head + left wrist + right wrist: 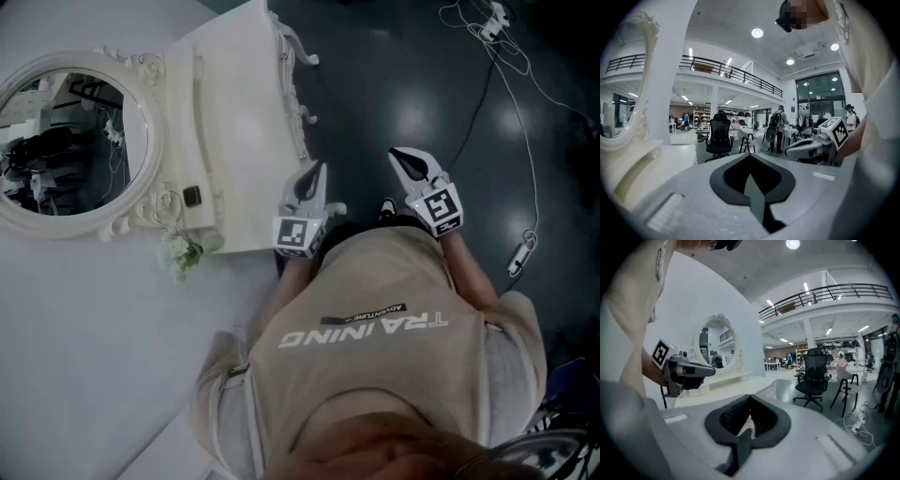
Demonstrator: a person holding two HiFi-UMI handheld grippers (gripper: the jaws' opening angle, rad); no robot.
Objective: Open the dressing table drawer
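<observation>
Both tools were clenched on nothing. The left gripper [750,157] showed its jaws meeting in a thin seam, and the right gripper [750,398] had its pads pressed together with no object between them. They were likely held this way because no grasp had begun: both pointed forward and slightly down, carried level in front of the person's body, apparently in approach.

The dressing table [239,112] stood to the person's left. The long axis of its tabletop ran away from the person, and the round mirror [70,141] rose along the back edge. The carved front edge [298,103] faced the dark floor [403,84], so the drawer, set under that edge, would pull out toward the floor. Seen from above, its face and handle could not be made out.

The left gripper hovered just beside the tabletop's near front corner; whether it touched could not be told. The right one was well off the table, over the floor.
</observation>
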